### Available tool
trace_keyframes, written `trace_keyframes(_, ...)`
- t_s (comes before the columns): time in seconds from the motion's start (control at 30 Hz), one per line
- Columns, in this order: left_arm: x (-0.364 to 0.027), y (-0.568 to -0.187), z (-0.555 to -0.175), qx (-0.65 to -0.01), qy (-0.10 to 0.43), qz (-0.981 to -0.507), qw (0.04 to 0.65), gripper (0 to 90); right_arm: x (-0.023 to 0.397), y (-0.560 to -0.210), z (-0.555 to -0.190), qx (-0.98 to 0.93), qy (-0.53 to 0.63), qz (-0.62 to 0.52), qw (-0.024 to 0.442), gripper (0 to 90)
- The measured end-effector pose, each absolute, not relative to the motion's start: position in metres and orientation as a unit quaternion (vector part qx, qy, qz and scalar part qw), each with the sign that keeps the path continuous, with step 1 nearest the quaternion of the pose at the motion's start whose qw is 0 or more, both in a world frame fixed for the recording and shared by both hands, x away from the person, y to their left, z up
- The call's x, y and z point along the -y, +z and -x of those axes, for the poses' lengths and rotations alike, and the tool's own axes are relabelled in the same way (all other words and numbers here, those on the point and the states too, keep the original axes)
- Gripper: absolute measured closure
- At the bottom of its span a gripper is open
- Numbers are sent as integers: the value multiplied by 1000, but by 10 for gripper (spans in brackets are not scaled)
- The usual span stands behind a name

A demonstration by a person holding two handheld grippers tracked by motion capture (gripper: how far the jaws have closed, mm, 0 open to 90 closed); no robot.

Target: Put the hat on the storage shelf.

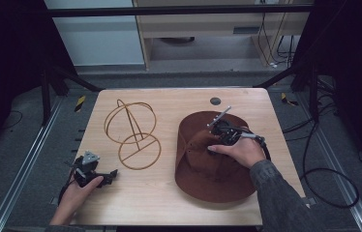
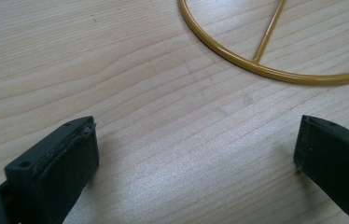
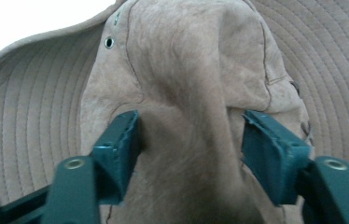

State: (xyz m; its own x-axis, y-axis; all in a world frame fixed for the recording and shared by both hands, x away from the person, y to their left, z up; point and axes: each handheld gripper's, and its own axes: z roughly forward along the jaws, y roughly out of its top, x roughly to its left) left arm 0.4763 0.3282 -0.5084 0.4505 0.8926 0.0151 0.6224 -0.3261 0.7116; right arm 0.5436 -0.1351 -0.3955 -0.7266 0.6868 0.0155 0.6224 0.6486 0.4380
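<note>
Evidently the work was at its start: the brown hat (image 1: 212, 159) lay flat on the right half of the table (image 1: 169, 203), brim spread, while the gold wire stand (image 1: 133, 133) stood bare and well apart on the left half, so the lifting and the setting of the hat on the stand were, by my judgement, both left to do. The right gripper (image 1: 216, 133) was down on the crown, and in the right gripper view its jaws stood partly open on either side of a raised fold of the crown (image 3: 196, 116), touching the suede at both flanks; whether the pads pressed hard enough to hold could not be told, and the hat looked unlifted. The left gripper (image 1: 113, 173) rested near the table's left front edge, jaws wide apart with nothing between them, bare wood under them and the stand's base ring (image 2: 275, 72) just ahead.
</note>
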Motion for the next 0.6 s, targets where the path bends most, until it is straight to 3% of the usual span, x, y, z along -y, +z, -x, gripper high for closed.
trace_keyframes(0.6,-327,-509,-476,-483,209,-786,325,0,144,-402,-543,-914,214,-341,58,866)
